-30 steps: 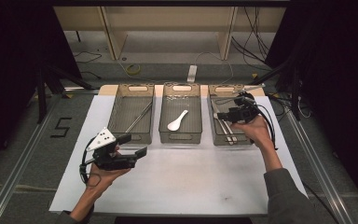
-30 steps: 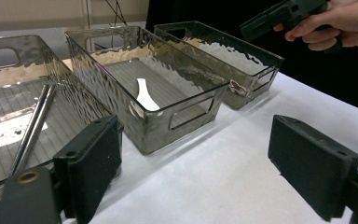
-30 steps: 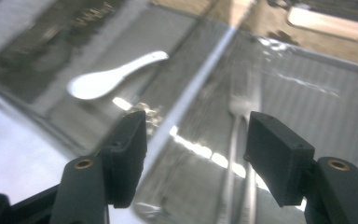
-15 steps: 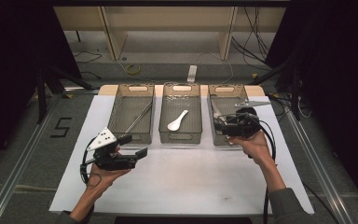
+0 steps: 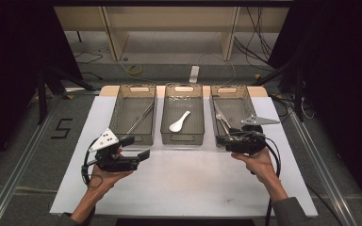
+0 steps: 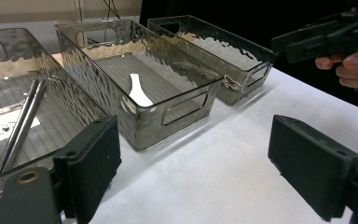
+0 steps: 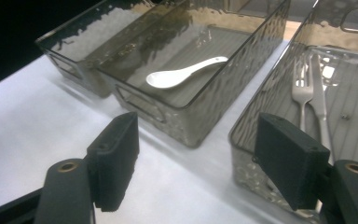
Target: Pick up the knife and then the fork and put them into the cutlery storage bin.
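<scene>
Three smoky clear bins stand in a row on the white mat point(image 5: 184, 188). The left bin point(image 5: 133, 87) holds metal chopsticks point(image 5: 140, 118) point(image 6: 23, 121). A white spoon point(image 5: 179, 121) point(image 7: 182, 74) lies in the middle bin point(image 5: 184, 86). The right bin point(image 5: 229, 88) has a fork point(image 7: 300, 93) and a knife point(image 7: 319, 98). My left gripper point(image 5: 136, 147) point(image 6: 200, 168) hovers open and empty before the left bin. At the right bin's near end, my right gripper point(image 5: 222, 140) point(image 7: 196, 163) is open; its jaws have just been opening, with nothing between them.
The mat's near half lies between the two hands. Cables point(image 5: 132, 70) and a wooden frame point(image 5: 113, 33) sit on the floor behind the bins. A "5" mark point(image 5: 61, 128) is on the floor at the left.
My right gripper has come back from over the right bin to its near end, a little lower, with its jaws wider. The left gripper has kept still.
</scene>
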Demonstrator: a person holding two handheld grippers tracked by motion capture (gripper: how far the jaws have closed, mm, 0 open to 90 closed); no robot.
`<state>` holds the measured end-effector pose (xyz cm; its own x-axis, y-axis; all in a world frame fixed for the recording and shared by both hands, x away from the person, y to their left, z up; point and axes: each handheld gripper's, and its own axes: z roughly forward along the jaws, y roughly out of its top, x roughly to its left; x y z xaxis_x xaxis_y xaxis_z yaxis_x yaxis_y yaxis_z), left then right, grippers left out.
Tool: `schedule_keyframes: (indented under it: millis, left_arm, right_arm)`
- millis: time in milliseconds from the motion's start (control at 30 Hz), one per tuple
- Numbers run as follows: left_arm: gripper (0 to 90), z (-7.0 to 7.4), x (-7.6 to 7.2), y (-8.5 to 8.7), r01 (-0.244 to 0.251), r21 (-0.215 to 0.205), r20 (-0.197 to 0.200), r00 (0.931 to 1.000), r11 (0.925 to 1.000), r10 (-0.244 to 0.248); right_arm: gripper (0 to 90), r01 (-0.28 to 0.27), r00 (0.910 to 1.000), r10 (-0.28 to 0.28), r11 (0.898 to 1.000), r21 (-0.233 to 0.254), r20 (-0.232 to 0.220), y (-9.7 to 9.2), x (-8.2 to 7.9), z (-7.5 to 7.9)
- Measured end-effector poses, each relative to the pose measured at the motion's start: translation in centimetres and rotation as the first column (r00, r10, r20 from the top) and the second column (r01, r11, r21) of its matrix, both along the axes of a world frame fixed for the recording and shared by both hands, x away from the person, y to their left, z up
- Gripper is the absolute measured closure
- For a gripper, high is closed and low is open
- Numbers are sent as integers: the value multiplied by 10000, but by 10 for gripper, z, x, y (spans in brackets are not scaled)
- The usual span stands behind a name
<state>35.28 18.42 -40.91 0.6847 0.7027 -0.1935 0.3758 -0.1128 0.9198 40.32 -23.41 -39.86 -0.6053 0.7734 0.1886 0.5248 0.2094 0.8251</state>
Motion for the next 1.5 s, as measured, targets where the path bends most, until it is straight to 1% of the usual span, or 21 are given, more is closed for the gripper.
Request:
schedule_keyframes:
  millis: [100, 200, 300, 467, 600, 700, 800, 967, 1033, 1267, 1333, 1500]
  left_arm:
    - [162, -1, 0, 0, 32, 55, -13, 10000, 10000, -32]
    - [162, -1, 0, 1, 54, 87, -27, 10000, 9999, -54]
    - [163, -1, 0, 1, 81, -32, -83, 9999, 10000, -82]
    - [162, -1, -1, 0, 179, 3, -115, 9998, 9998, -179]
    - [162, -3, -1, 0, 308, 107, -226, 9993, 9995, -306]
    - [162, -3, -1, 1, 333, 71, -210, 9992, 9994, -332]
    - [162, -4, -1, 1, 340, 17, -304, 9990, 9994, -339]
    - [162, -4, -1, -3, 502, 150, -335, 9982, 9986, -496]
    - [162, -4, -1, -2, 530, 160, -364, 9980, 9985, -524]
    - [162, -5, -1, -2, 592, 174, -415, 9974, 9981, -585]
    - [162, -5, -1, -2, 624, 189, -432, 9972, 9979, -616]
    - [162, -5, 0, -3, 646, 186, -462, 9969, 9977, -637]
  right_arm:
    - [295, -99, 9999, 99, 9999, 54, 88, -1, -8, -4]
    - [289, -88, 9998, 84, 9998, 194, 177, -2, -14, -8]
    - [278, -156, 9995, 147, 9994, 303, 293, -4, -23, -11]
    - [253, -195, 9988, 166, 9980, 608, 467, -6, -38, -15]
    - [233, -298, 9977, 257, 9973, 666, 620, -6, -49, -17]
    - [231, -368, 9965, 314, 9969, 688, 777, -5, -55, -19]
    - [230, -352, 9958, 289, 9968, 714, 872, -5, -58, -20]
    - [226, -300, 9951, 213, 9956, 885, 969, -7, -64, -22]
    - [220, -326, 9953, 241, 9953, 911, 936, -8, -66, -23]
    - [215, -386, 9939, 298, 9959, 819, 1065, -6, -74, -26]
    - [215, -359, 9935, 277, 9967, 723, 1107, -6, -77, -27]
    - [210, -329, 9940, 249, 9967, 744, 1062, -8, -79, -29]
